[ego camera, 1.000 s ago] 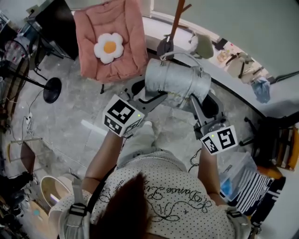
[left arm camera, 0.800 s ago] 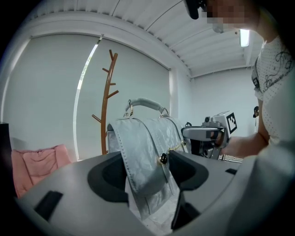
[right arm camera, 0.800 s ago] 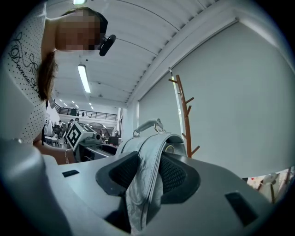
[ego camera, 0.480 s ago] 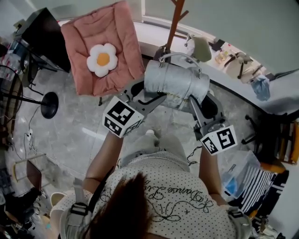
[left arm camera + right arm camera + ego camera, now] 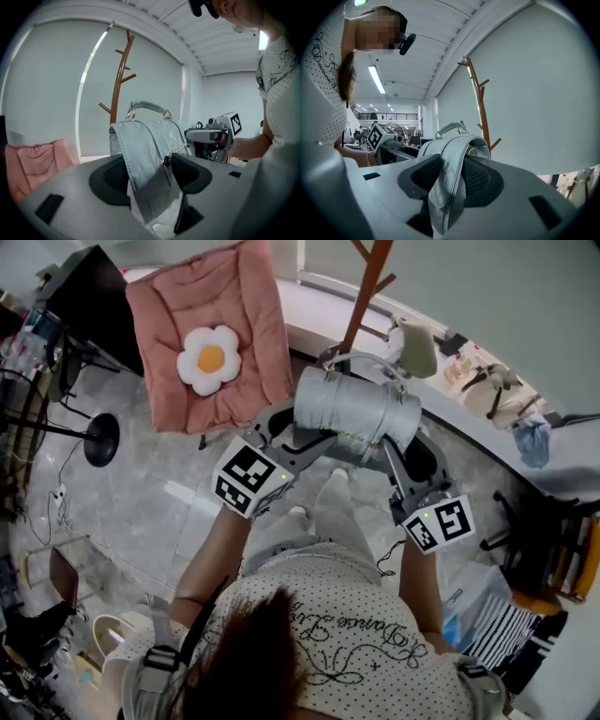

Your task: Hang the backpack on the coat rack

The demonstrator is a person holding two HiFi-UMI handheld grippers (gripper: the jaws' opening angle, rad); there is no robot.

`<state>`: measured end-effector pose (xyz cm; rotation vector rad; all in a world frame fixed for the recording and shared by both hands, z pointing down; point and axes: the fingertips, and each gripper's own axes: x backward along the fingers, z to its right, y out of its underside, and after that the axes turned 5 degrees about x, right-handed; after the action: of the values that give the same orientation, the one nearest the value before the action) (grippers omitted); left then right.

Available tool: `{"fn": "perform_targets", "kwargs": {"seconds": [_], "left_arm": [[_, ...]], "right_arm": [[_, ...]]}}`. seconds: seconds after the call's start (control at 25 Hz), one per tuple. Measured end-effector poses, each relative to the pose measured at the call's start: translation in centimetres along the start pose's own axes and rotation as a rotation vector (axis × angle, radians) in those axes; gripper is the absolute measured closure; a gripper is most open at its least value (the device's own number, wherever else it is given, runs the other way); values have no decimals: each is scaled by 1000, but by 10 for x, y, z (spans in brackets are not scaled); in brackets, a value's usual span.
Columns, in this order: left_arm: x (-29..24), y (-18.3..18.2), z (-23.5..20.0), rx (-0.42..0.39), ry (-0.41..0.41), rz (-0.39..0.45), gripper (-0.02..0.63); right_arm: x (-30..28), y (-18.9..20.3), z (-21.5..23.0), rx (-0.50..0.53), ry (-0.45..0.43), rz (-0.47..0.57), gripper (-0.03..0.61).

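Note:
A light grey backpack (image 5: 352,413) with a short top handle hangs in the air between my two grippers, at chest height. My left gripper (image 5: 300,437) is shut on its front flap (image 5: 150,150), which fills the space between the jaws. My right gripper (image 5: 389,451) is shut on a grey edge of the backpack (image 5: 452,154). The brown wooden coat rack (image 5: 368,287) with upward pegs stands just beyond the bag, by the window wall. The left gripper view shows the coat rack (image 5: 121,75) behind the bag's handle. In the right gripper view the coat rack (image 5: 480,108) rises to the right of the handle.
A pink cushion with a white flower (image 5: 211,334) sits on a chair at the left of the rack. A pale soft item (image 5: 417,343) hangs low on the rack. A white ledge (image 5: 469,381) with small things runs along the wall. A black round stand base (image 5: 100,439) is on the floor at left.
Both grippers have carried the backpack forward toward the coat rack, which now stands closer over the bag. The person has stepped forward. Both grips are unchanged.

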<state>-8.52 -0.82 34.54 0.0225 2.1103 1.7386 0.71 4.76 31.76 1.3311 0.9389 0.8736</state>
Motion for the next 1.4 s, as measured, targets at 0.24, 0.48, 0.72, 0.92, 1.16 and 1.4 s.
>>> {"fn": "perform_targets", "kwargs": {"seconds": [0.24,0.48,0.72,0.92,1.16,1.4], "left_arm": [[-53,-25,-38,10,-93,9,344],[-99,-42,-59,25,-157,4,344],[-128,-49,-66,49,-211,3,344],[-142,-36,-70,78,-222,-26,344],[-156,-5,-74,133,-218,-76,345],[-167,18,-81,172,-189,-113,345]], "right_arm": [[-39,-5,67,13,-96,6,425],[-63,-8,125,13,-163,14,423],[-73,-2,160,4,-227,9,423],[-78,15,171,-24,-258,-32,425],[-80,47,177,-56,-280,-108,425],[-85,77,180,-83,-269,-168,425]]}}
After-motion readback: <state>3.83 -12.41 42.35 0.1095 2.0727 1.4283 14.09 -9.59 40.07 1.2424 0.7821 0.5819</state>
